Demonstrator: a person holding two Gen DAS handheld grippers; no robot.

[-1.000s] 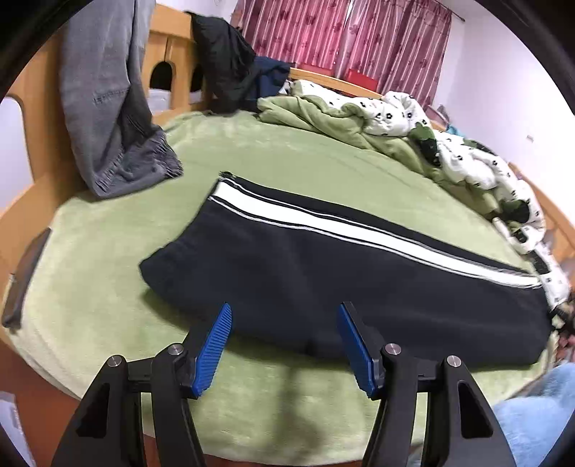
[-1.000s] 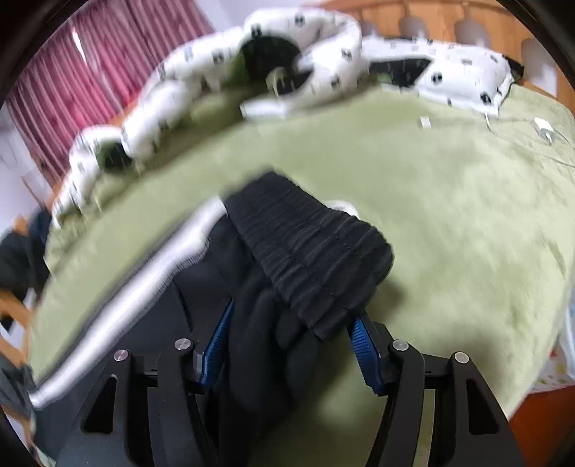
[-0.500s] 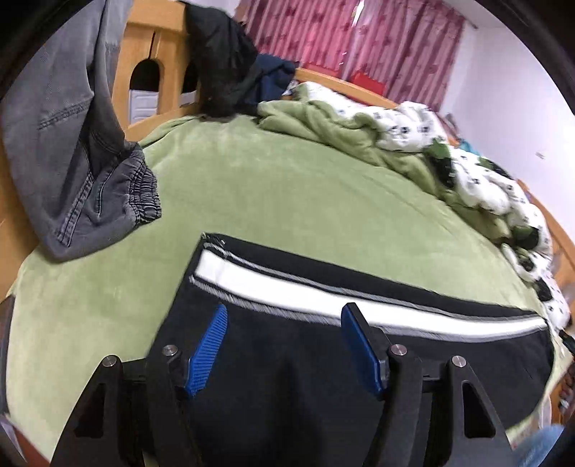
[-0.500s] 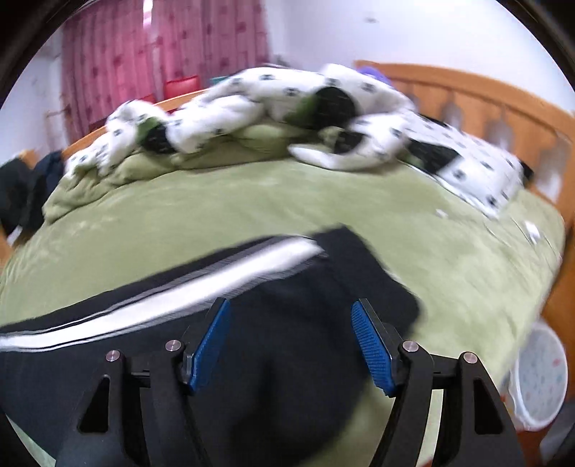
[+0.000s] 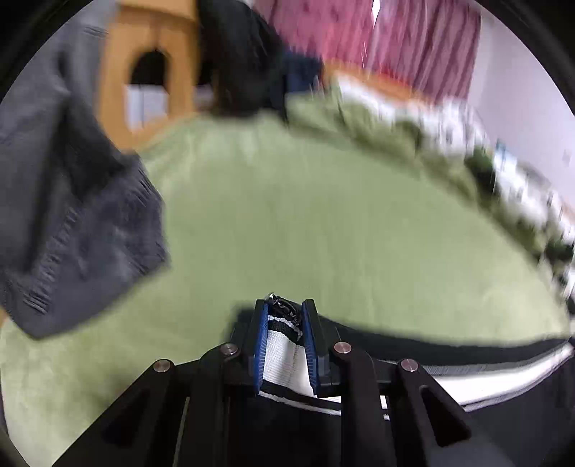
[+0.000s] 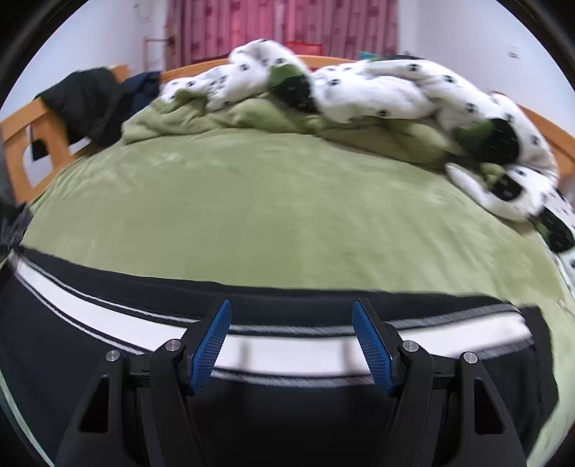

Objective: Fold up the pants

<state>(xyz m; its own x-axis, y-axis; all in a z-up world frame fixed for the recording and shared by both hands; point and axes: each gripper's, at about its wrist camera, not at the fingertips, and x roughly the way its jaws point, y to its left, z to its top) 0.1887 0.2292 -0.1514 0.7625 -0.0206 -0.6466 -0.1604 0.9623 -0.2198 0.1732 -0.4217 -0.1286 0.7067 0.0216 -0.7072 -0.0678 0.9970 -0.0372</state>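
Note:
Black pants (image 6: 107,359) with a white side stripe lie folded lengthwise along the near edge of a green bed (image 6: 287,201). My left gripper (image 5: 284,323) is shut on the pants' leg end (image 5: 284,354), pinching the white stripe and hem at the corner. The rest of the pants (image 5: 503,377) stretch away to the right. My right gripper (image 6: 291,337) is open and empty. It hovers over the white stripe near the middle of the pants, with its blue pads (image 6: 210,345) apart.
Grey jeans (image 5: 72,222) hang over the wooden bed frame (image 5: 147,72) at left. A dark jacket (image 6: 86,100) drapes the frame. A rumpled green and white spotted duvet (image 6: 359,93) lies along the far side. Red curtains (image 6: 280,28) hang behind.
My left gripper moved forward to the leg-end corner and closed on it. My right gripper let go of the waistband, opened, and swung left over the stripe.

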